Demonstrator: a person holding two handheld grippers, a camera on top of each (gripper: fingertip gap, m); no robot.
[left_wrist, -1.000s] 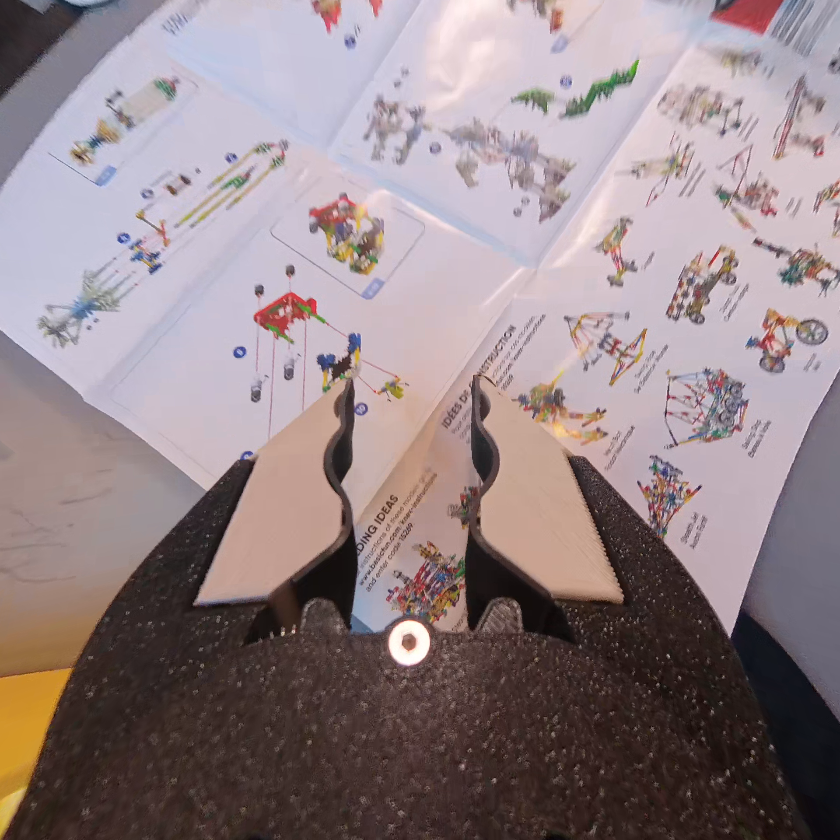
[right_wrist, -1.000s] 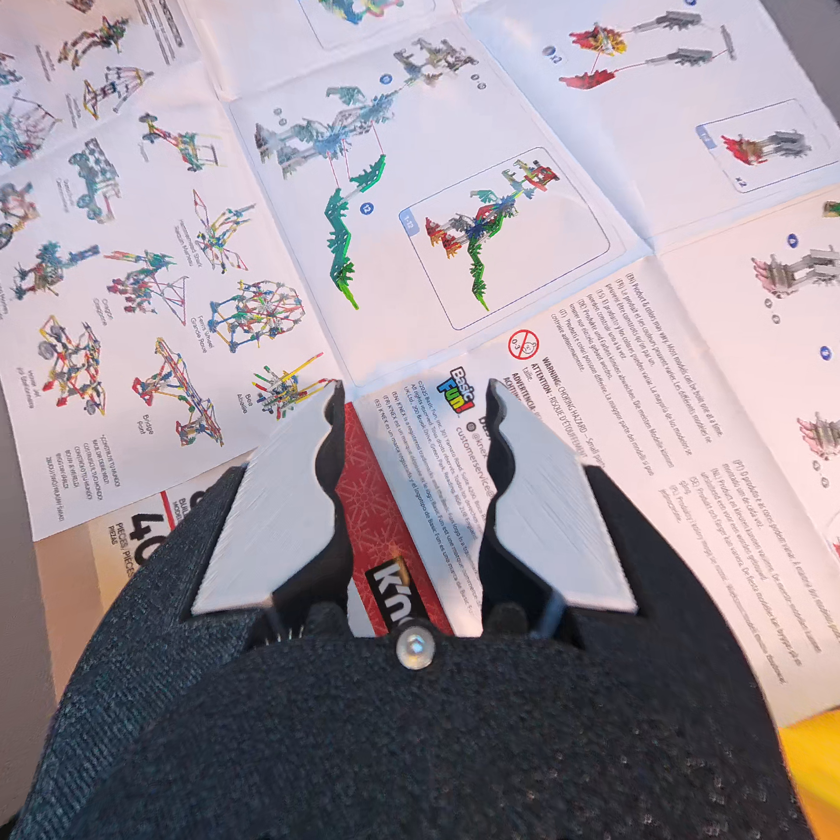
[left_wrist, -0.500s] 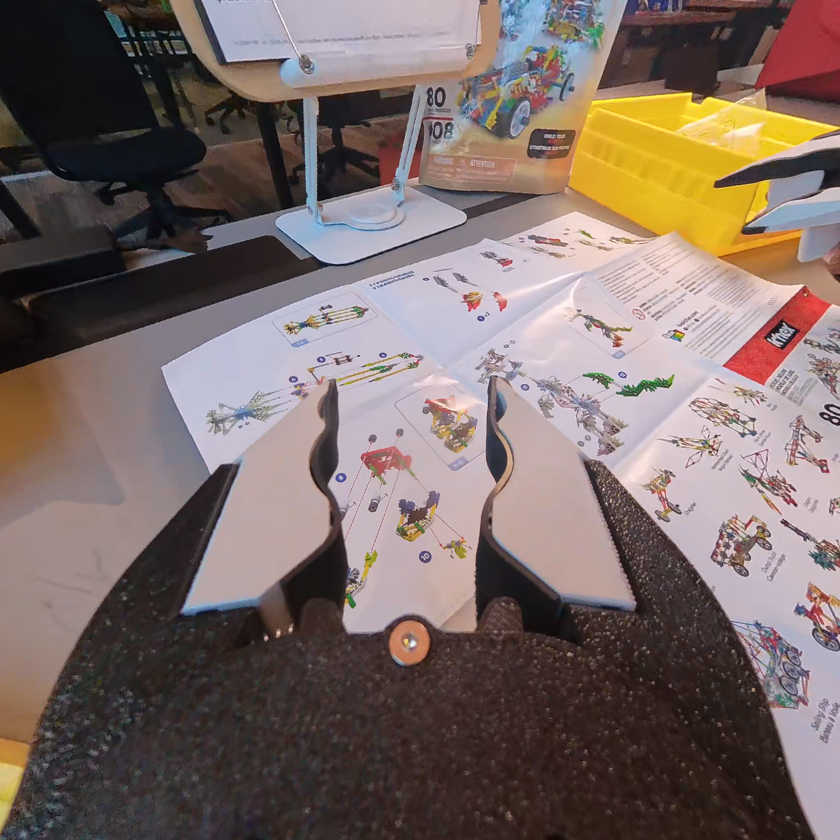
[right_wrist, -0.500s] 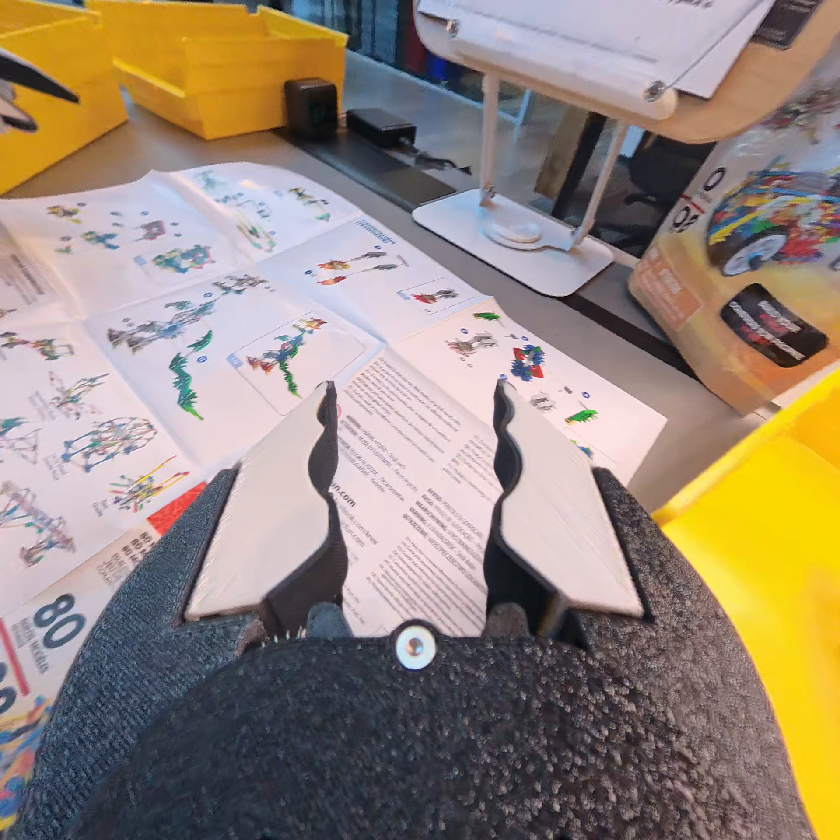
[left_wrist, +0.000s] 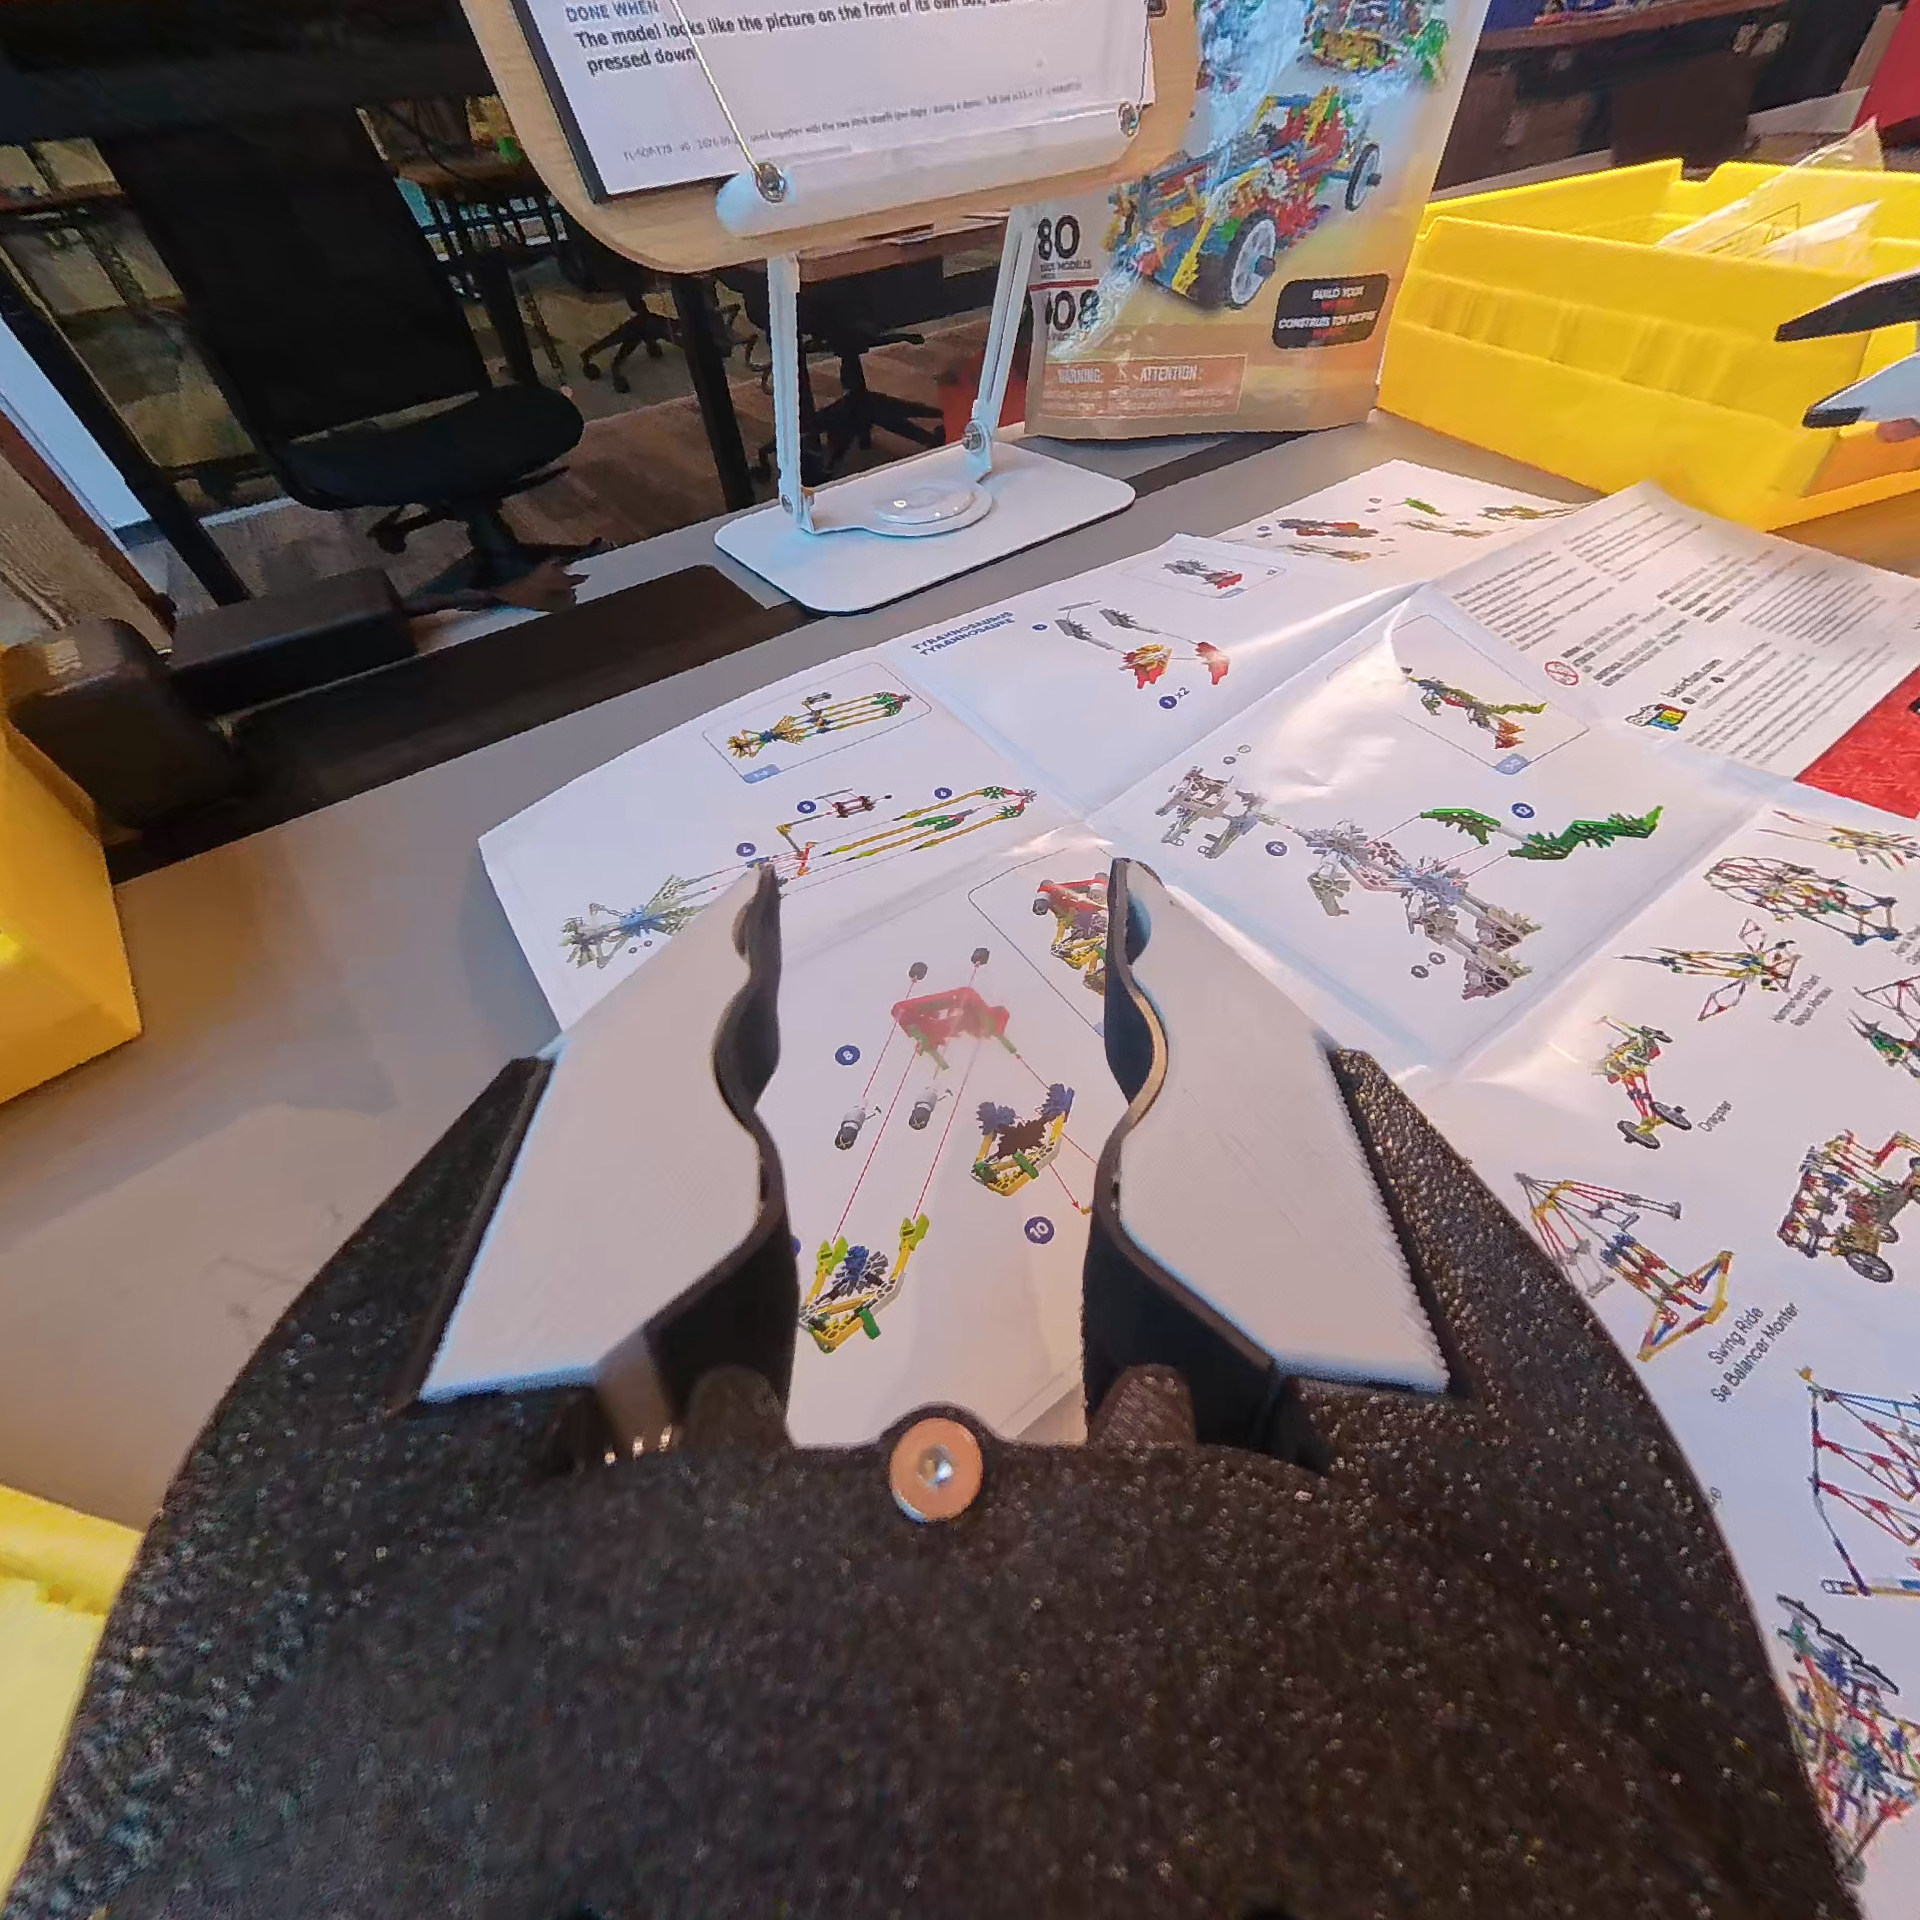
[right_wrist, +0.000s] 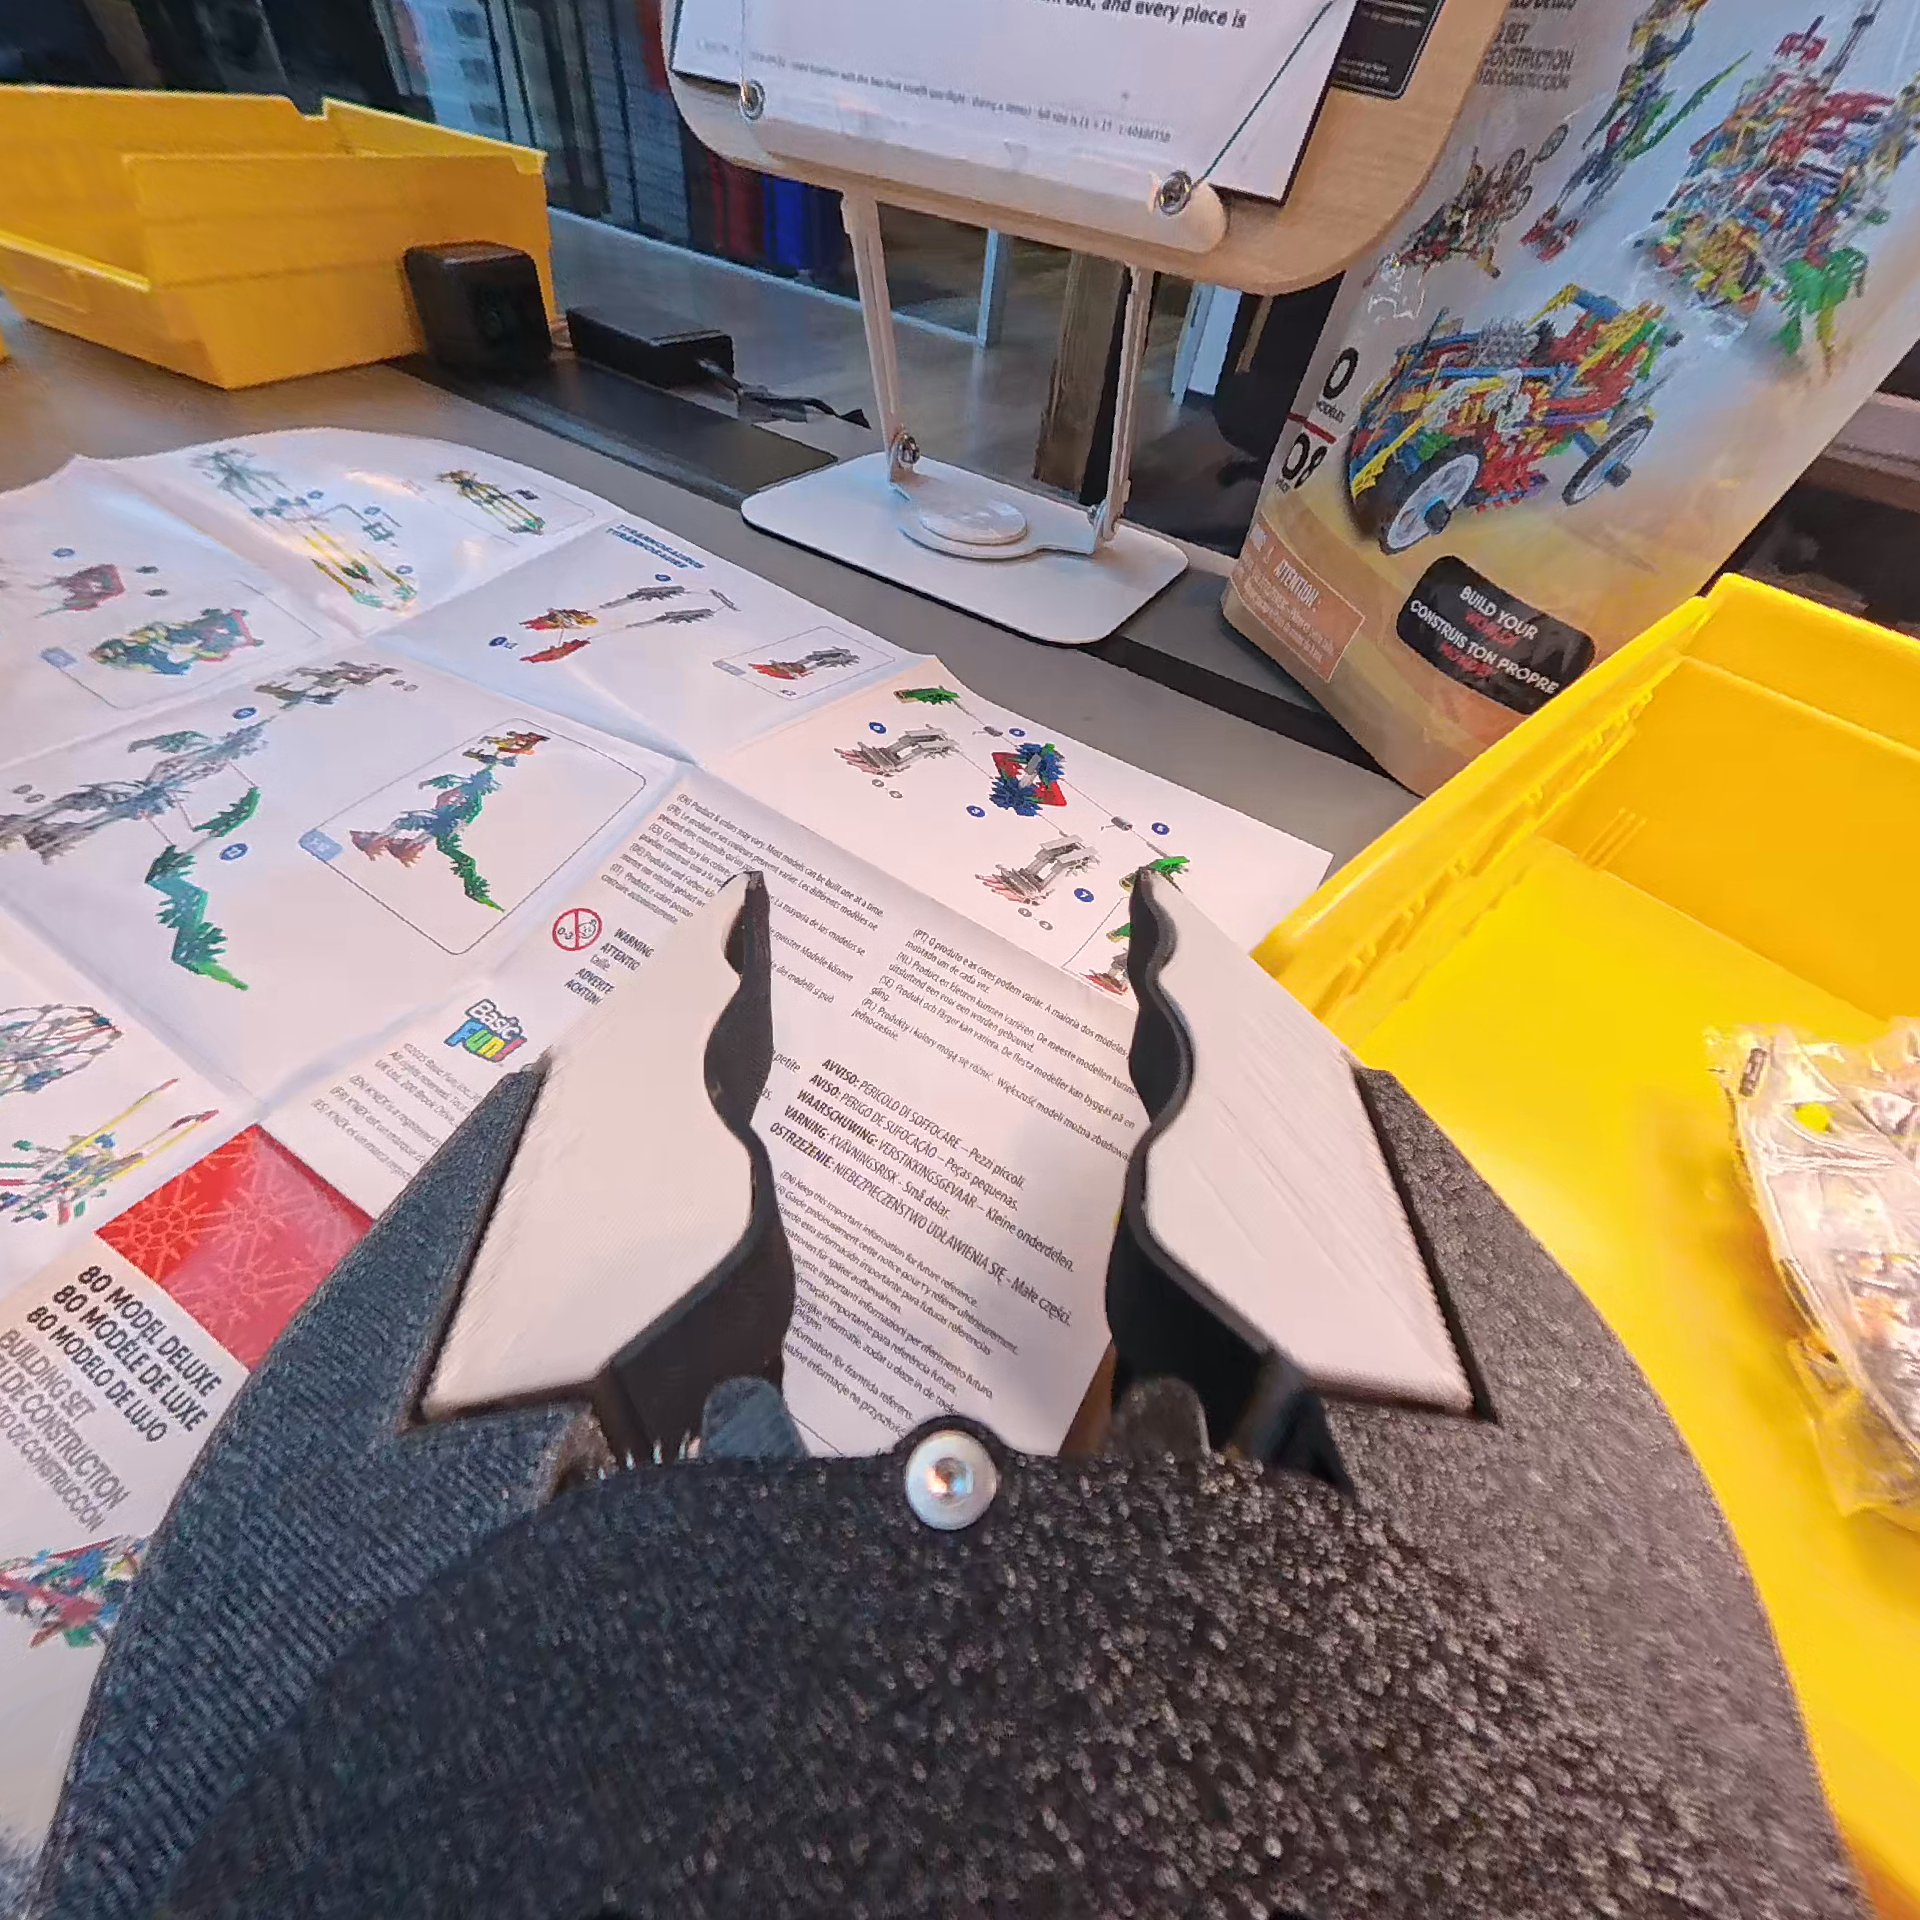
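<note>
Left wrist view shows the left gripper (left_wrist: 940, 894) with its wavy-edged, pale ribbed fingers spread apart and empty — poised above a glossy, creased instruction sheet (left_wrist: 1299, 727) unfolded flat on the grey table (left_wrist: 260, 1039). Right wrist view shows the right gripper (right_wrist: 943, 899) likewise parted, holding nothing, over the sheet's printed panel, just beside a smooth yellow plastic bin (right_wrist: 1621, 966) holding a crinkled clear bag of parts (right_wrist: 1839, 1226) — behind stand a white-based document stand (right_wrist: 966, 540) and a toy set box (right_wrist: 1558, 364).
</note>
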